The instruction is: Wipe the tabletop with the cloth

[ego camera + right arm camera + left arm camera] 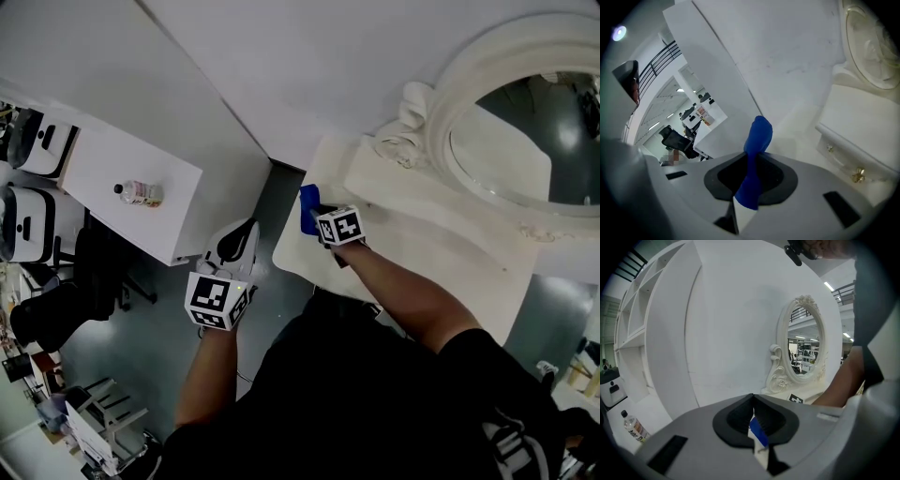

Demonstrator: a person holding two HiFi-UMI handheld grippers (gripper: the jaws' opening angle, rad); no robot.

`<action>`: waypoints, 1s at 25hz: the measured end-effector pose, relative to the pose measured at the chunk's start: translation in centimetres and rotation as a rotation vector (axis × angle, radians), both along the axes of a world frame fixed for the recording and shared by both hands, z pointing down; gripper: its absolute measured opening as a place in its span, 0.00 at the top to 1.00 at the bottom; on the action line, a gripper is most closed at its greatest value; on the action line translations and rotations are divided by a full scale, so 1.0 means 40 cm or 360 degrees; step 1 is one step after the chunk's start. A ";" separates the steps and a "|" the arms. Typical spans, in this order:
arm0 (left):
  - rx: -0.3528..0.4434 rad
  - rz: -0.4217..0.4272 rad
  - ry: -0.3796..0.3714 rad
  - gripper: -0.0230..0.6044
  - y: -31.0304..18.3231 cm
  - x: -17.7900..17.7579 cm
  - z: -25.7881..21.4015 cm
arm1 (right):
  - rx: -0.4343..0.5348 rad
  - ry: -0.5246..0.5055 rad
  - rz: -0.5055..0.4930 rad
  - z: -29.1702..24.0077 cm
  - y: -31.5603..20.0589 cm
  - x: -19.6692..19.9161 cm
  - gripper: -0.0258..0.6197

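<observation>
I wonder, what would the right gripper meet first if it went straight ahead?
Probably the white wall beyond the tabletop; the blue cloth it holds would touch first. Depth is hard to judge.

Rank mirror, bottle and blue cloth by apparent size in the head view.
Largest: mirror. Then bottle and blue cloth, which look about equal; the right gripper hides part of the cloth, so I leave them unranked.
</observation>
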State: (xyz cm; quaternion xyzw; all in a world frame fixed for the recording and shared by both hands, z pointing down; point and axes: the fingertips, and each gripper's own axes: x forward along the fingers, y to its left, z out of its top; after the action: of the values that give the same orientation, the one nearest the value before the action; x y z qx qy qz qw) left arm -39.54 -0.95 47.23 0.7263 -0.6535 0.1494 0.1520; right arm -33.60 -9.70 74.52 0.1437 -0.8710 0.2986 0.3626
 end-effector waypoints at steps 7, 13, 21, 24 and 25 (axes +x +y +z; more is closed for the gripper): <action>-0.0021 0.0002 -0.0002 0.94 0.007 -0.024 0.013 | -0.0065 0.0092 0.0063 0.072 -0.003 0.011 0.88; -0.0021 0.0056 0.0007 0.94 -0.014 0.004 0.019 | -0.0050 0.0159 0.0109 0.092 -0.015 0.079 0.88; 0.0006 0.0206 0.0019 0.94 -0.084 0.114 0.008 | -0.0043 0.0276 0.0267 0.112 -0.050 0.288 0.88; 0.0008 0.0269 0.0026 0.94 -0.110 0.171 0.005 | -0.0050 0.0313 0.0337 0.119 -0.067 0.378 0.88; 0.0008 0.0289 0.0030 0.94 -0.118 0.191 0.006 | -0.0049 0.0326 0.0356 0.122 -0.073 0.408 0.88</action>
State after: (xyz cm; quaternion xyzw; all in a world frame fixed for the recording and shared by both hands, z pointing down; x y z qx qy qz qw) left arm -31.90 -5.66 47.47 0.7843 -0.5839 0.1542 0.1422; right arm -17.30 -12.62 79.39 0.2639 -0.8034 0.3342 0.4162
